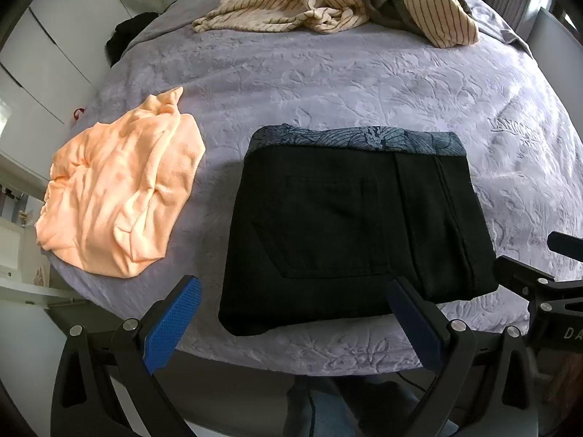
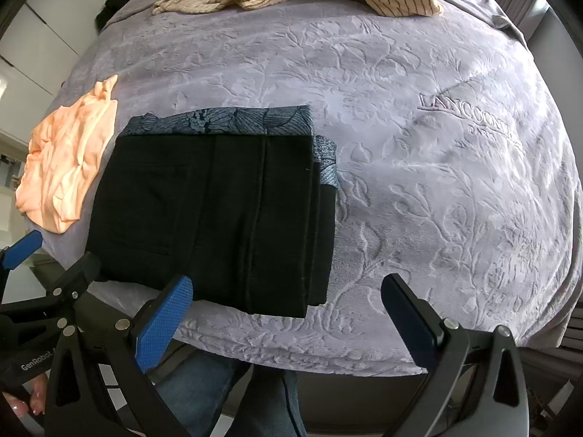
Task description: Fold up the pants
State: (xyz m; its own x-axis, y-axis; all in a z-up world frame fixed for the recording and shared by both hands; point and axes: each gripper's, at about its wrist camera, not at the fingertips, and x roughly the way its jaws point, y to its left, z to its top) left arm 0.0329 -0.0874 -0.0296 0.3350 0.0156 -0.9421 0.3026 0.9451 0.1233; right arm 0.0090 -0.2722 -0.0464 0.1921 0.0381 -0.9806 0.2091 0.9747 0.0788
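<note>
Black pants (image 1: 346, 225) lie folded into a compact rectangle on the lavender bedspread (image 1: 328, 83), a back pocket facing up and a blue leaf-print band along the far edge. In the right wrist view the same pants (image 2: 218, 215) sit left of centre. My left gripper (image 1: 295, 313) hovers open at the pants' near edge, holding nothing. My right gripper (image 2: 288, 313) is open too, above the near right corner of the fold, with nothing between its blue pads. The left gripper's body (image 2: 43, 291) shows at the lower left of the right wrist view.
An orange garment (image 1: 120, 196) lies crumpled to the left of the pants. A heap of cream striped clothes (image 1: 328, 3) sits at the far side of the bed. White cupboards (image 1: 43, 58) stand to the left. The person's jeans-clad legs (image 2: 233, 397) are at the bed's near edge.
</note>
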